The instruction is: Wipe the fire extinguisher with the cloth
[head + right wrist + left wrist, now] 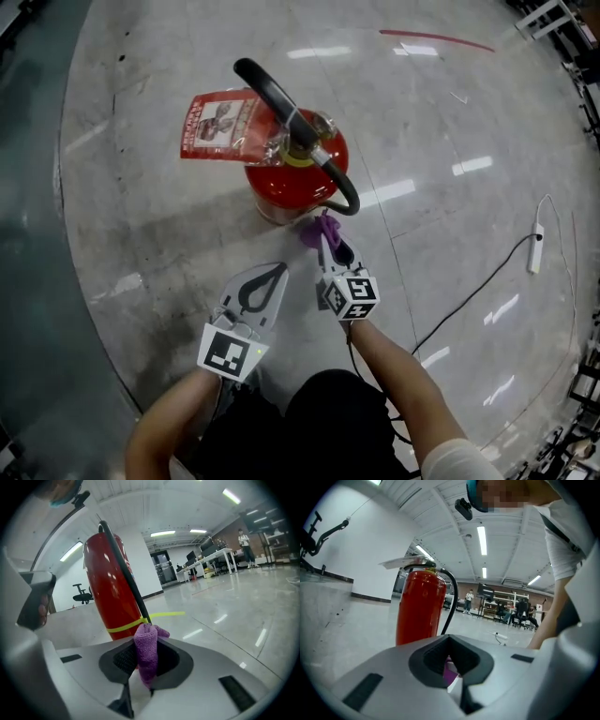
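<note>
Glossy grey floor [450,309] — red fire extinguisher [291,178] upright; right tongs [328,240] clamp purple cloth [312,231], left tongs [278,270] together.

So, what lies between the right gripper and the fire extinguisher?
The purple cloth, clamped in the right gripper, beside the fire extinguisher; the head view shows it.

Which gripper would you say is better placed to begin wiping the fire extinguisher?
Right. The right gripper is shut on the purple cloth, close beside the fire extinguisher; the left gripper is shut, empty and farther back.
</note>
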`<state>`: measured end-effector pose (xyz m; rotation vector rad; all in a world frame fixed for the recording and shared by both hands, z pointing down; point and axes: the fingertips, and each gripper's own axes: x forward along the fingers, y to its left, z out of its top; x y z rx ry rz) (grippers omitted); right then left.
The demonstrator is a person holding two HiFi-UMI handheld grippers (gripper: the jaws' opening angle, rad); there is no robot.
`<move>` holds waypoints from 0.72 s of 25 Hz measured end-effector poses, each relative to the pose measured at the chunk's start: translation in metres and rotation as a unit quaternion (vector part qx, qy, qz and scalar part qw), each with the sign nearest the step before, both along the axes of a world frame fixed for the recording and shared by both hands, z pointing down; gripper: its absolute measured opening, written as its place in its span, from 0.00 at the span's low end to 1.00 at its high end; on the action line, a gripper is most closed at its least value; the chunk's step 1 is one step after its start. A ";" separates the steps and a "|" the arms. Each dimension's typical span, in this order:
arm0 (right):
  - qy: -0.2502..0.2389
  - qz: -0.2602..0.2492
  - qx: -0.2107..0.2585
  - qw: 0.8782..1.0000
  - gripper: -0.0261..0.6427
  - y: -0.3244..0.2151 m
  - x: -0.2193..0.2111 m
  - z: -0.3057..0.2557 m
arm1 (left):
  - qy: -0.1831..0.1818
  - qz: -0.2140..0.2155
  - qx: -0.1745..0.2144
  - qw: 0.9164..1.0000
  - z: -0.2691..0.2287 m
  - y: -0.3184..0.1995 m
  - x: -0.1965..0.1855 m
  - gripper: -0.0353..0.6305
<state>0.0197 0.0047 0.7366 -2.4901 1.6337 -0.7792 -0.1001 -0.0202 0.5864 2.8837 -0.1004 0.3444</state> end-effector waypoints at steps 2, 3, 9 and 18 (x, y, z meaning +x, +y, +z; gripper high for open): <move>-0.008 0.004 -0.002 1.000 0.14 -0.006 0.004 0.014 | 0.003 -0.003 -0.010 1.000 0.001 -0.002 0.003 0.05; -0.010 0.003 -0.001 1.000 0.14 -0.009 0.005 0.019 | 0.004 -0.004 -0.012 1.000 0.001 -0.004 0.005 0.05; -0.028 -0.001 0.016 0.999 0.14 -0.035 0.009 0.038 | 0.007 -0.024 0.008 1.000 0.001 -0.023 0.007 0.05; -0.086 0.013 0.079 0.993 0.14 -0.046 0.002 0.018 | -0.007 -0.024 -0.005 1.000 0.012 -0.028 -0.004 0.05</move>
